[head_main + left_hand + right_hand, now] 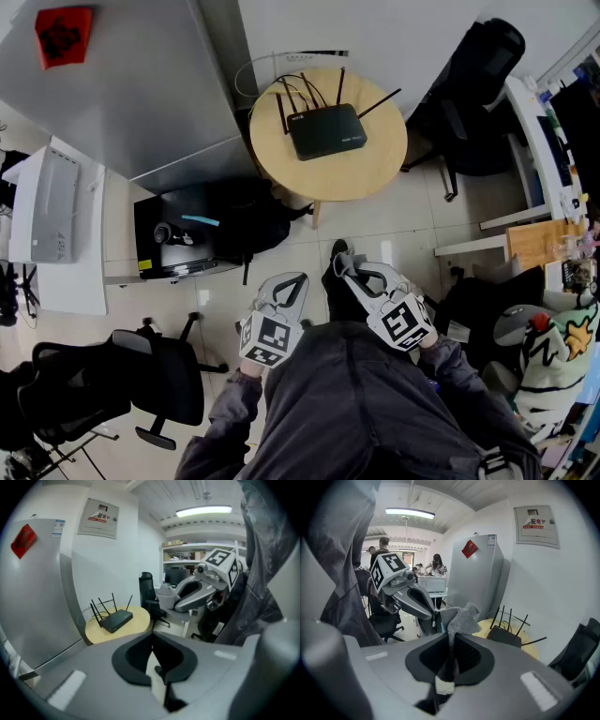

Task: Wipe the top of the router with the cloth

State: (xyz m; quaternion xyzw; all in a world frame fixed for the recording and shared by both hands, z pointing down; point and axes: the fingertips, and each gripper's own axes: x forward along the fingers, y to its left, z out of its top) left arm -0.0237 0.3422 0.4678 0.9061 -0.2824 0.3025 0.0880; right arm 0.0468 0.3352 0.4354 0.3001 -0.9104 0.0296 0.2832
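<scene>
close against the person's body, the right gripper [452,641] has its jaws pinched shut on a grey cloth [461,618], whose loose tuft stands up past the tips. just beside it, the left gripper [152,644] has its jaws drawn together with nothing between them. both hang over bare floor tiles, well apart from the table.

so the cloth is in hand and the wipe is not yet begun; this looks like the approach. the next move calls for stepping forward, carrying the right gripper over the near edge of the table, and laying the cloth flat on the lid. the router looks light and may slide under a push, so the empty left gripper could steady it.

a black office chair [159,375] stands on the floor to the left. farther on is the round wooden table [375,178], with the black router [325,130] about at its middle, antennas fanned toward the far edge. left of the table rises a tall grey cabinet [122,84], and a white wall lies beyond.
</scene>
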